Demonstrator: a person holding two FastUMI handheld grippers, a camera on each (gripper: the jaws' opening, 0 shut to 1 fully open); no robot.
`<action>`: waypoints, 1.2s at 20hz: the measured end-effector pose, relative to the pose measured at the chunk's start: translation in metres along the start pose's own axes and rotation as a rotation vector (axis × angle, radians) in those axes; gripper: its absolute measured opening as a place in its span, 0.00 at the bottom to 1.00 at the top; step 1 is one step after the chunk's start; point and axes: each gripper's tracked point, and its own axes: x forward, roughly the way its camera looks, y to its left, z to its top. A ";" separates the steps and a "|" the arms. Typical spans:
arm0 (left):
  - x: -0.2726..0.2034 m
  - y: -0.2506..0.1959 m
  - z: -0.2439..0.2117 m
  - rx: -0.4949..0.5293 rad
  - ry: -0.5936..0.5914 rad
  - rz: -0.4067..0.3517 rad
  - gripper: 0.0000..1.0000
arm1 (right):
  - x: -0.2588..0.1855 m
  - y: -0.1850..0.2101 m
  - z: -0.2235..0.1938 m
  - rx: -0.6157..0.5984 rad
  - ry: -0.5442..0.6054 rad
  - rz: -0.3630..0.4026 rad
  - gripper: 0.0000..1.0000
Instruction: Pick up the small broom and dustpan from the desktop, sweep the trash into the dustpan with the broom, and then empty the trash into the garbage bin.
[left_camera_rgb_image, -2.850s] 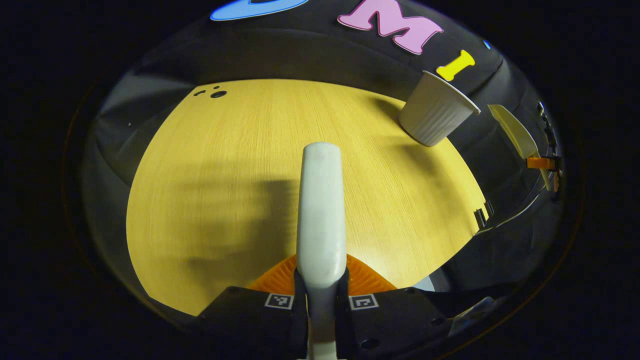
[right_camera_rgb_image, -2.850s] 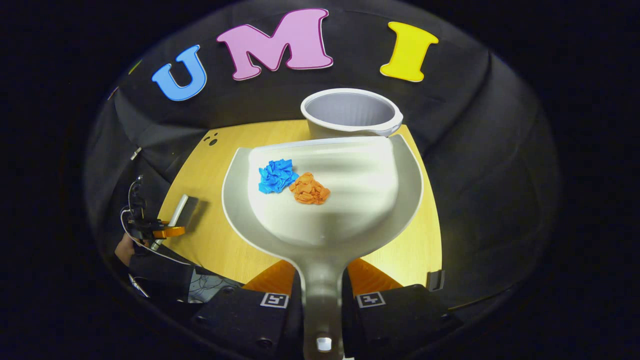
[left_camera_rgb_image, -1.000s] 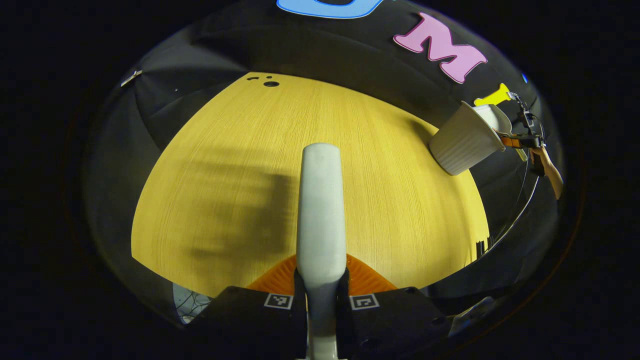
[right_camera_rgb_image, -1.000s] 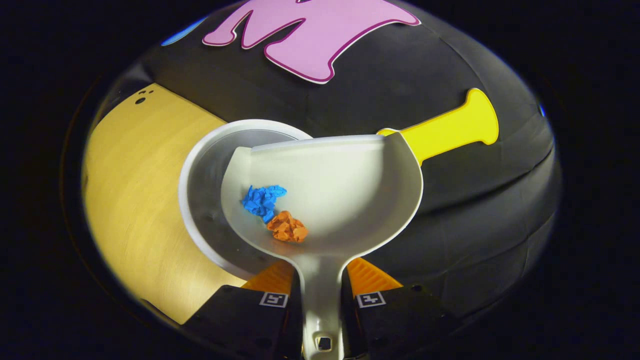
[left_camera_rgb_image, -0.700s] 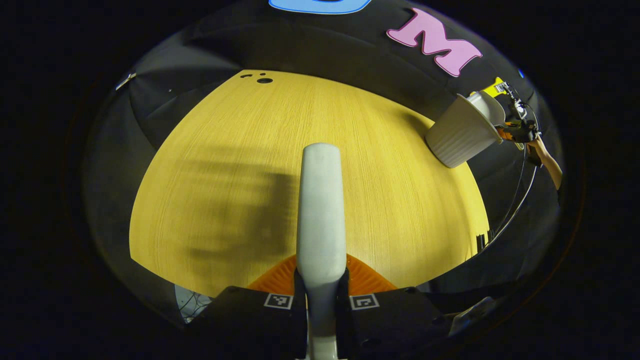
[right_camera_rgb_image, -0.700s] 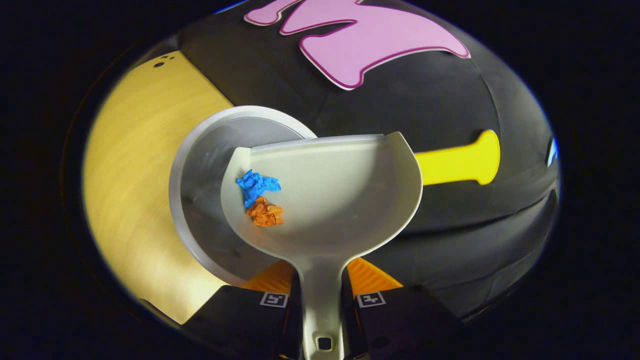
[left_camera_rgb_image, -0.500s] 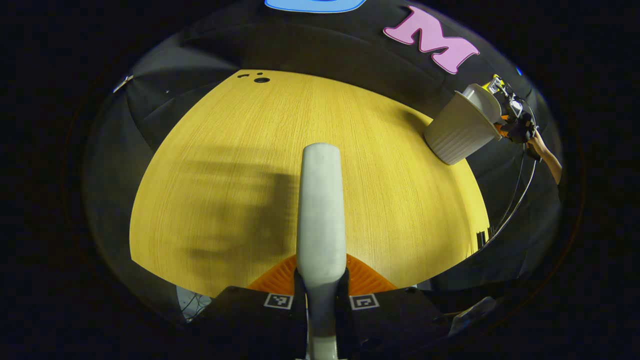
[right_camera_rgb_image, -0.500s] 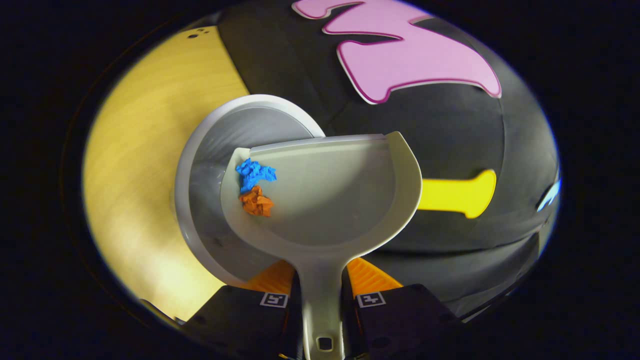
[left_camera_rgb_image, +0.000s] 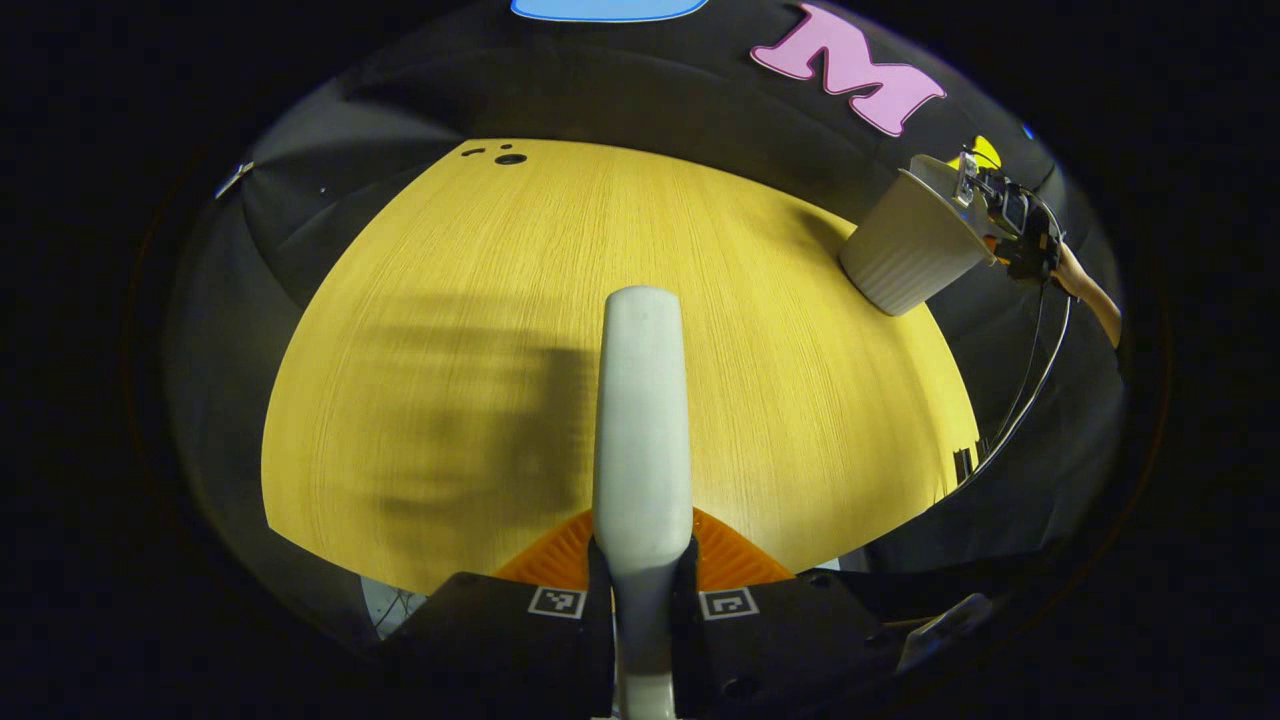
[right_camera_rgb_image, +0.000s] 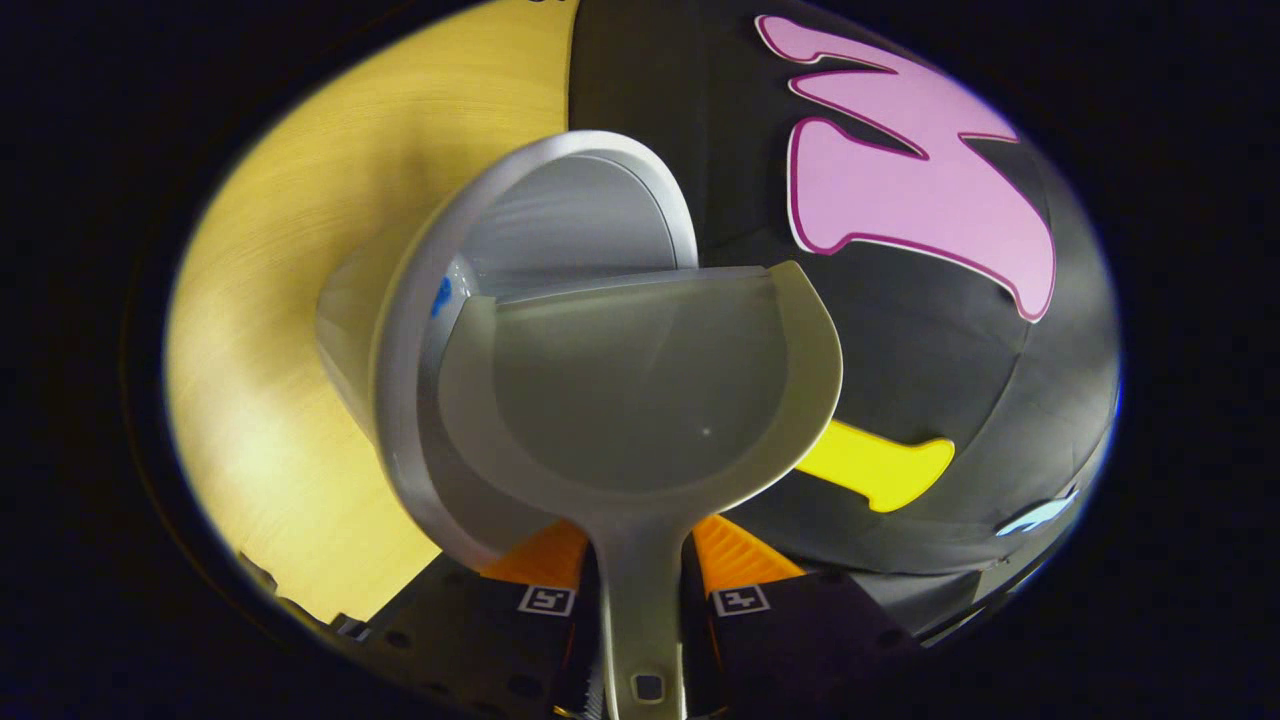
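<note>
Right gripper (right_camera_rgb_image: 640, 590) has both fingers clamped on the flat handle of the pale grey plastic dustpan (right_camera_rgb_image: 640, 400), and the pan is tipped hard over to one side above the mouth of the round grey-white plastic garbage bin (right_camera_rgb_image: 560, 215). The scoop's hollow reads bare in the right gripper view. A small scrap of crumpled blue paper (right_camera_rgb_image: 441, 295) shows against the bin's inner wall, just beside the pan's raised side edge. Whether any other scrap lies deeper in the bin, I cannot tell; the pan covers most of the opening. The bin stands on the yellow wood-grain desktop (right_camera_rgb_image: 290, 330), close to the desktop's edge by the black cloth wall.

Over to the left gripper (left_camera_rgb_image: 640, 565): its fingers are pinched tight on the pale grey rounded plastic handle of the small broom (left_camera_rgb_image: 640, 420), which juts straight forward over the middle of the desktop (left_camera_rgb_image: 480, 330). The bristles are out of sight behind the gripper body. The broom's soft shadow spreads across the wood to one side of the handle.

From the left gripper view the ribbed bin (left_camera_rgb_image: 905, 255) sits at the desktop's far right edge, well apart from the broom. The right gripper (left_camera_rgb_image: 1005, 215) hangs right at the bin's rim, a hand (left_camera_rgb_image: 1085, 290) gripping it, with a thin cable looping down beside the desktop's edge.
</note>
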 end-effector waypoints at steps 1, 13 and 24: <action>0.000 -0.001 0.000 0.003 0.000 0.001 0.27 | -0.001 0.000 -0.003 0.054 0.006 0.015 0.35; -0.006 -0.012 0.020 0.052 -0.041 0.002 0.27 | -0.015 -0.025 -0.024 0.852 0.038 0.232 0.35; -0.001 -0.020 0.023 0.077 -0.096 0.017 0.26 | -0.073 -0.032 0.047 1.282 -0.204 0.326 0.35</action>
